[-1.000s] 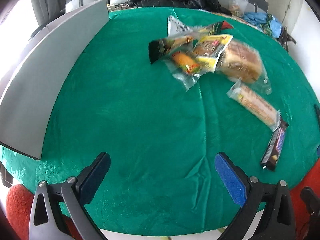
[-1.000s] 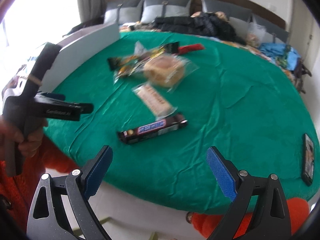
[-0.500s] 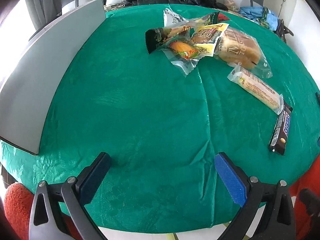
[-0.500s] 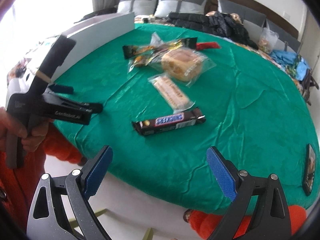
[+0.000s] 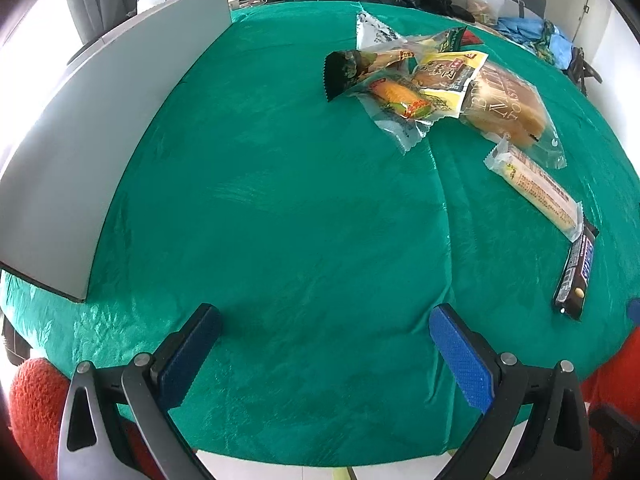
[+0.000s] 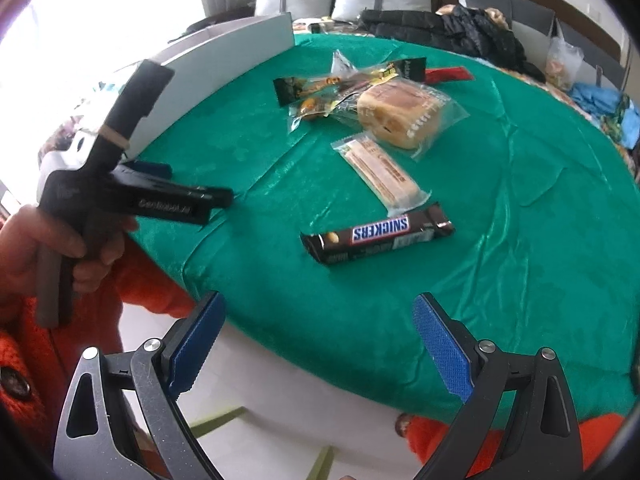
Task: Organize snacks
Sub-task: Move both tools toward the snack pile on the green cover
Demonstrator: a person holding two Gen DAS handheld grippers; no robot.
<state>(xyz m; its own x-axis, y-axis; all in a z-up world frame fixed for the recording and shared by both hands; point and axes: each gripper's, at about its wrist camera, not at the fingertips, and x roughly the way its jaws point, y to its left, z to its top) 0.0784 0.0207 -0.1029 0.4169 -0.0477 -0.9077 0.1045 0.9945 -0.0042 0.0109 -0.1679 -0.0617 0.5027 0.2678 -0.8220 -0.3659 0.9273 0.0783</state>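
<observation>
At the far left a grey box (image 5: 100,152) stands along the edge of the green tablecloth (image 5: 280,220). The left gripper (image 5: 324,344) hovers over bare cloth near the front edge, jaws wide, holding nothing. Further right lies the heap of wrapped snacks (image 5: 400,84), a bagged bread bun (image 5: 508,108) touching it, then a pale biscuit pack (image 5: 540,192), then the Snickers bar (image 6: 376,238) nearest the front. The right gripper (image 6: 318,344) hangs just off the table edge, jaws also wide and empty. The bar looks light, fairly stiff, its wrapper slick; pinch it across the middle. The bun is soft and would crush, so grip its bag's slack edge
</observation>
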